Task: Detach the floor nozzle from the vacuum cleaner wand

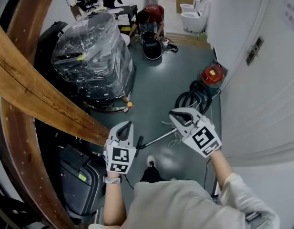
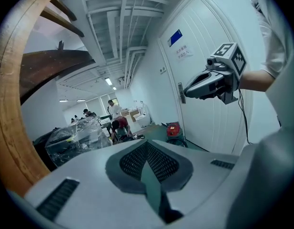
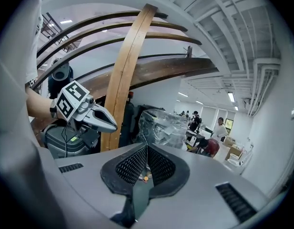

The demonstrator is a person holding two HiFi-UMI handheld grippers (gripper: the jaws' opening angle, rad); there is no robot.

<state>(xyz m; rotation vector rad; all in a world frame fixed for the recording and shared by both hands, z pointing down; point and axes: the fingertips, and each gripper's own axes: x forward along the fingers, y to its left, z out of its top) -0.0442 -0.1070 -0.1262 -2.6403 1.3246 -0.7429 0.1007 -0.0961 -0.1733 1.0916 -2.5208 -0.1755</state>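
A thin silver vacuum wand [image 1: 158, 138] lies on the grey floor between my two grippers, with a small dark end piece [image 1: 138, 142] at its left end. Its other end runs toward a coiled black hose [image 1: 193, 97] and a red vacuum cleaner [image 1: 211, 74] by the wall; the red vacuum cleaner [image 2: 173, 129] also shows far off in the left gripper view. My left gripper [image 1: 126, 124] is shut and empty, held well above the floor left of the wand. My right gripper [image 1: 176, 113] is likewise shut and empty, above the wand's right end. Each gripper view shows shut jaws and the other gripper in the air.
Curved wooden beams [image 1: 32, 94] sweep across the left. A plastic-wrapped machine [image 1: 92, 56] stands behind them, a black case [image 1: 77, 175] below. A white door and wall [image 1: 261, 80] close the right side. A person [image 1: 149, 18] crouches far back. My shoe [image 1: 150, 162] is under the wand.
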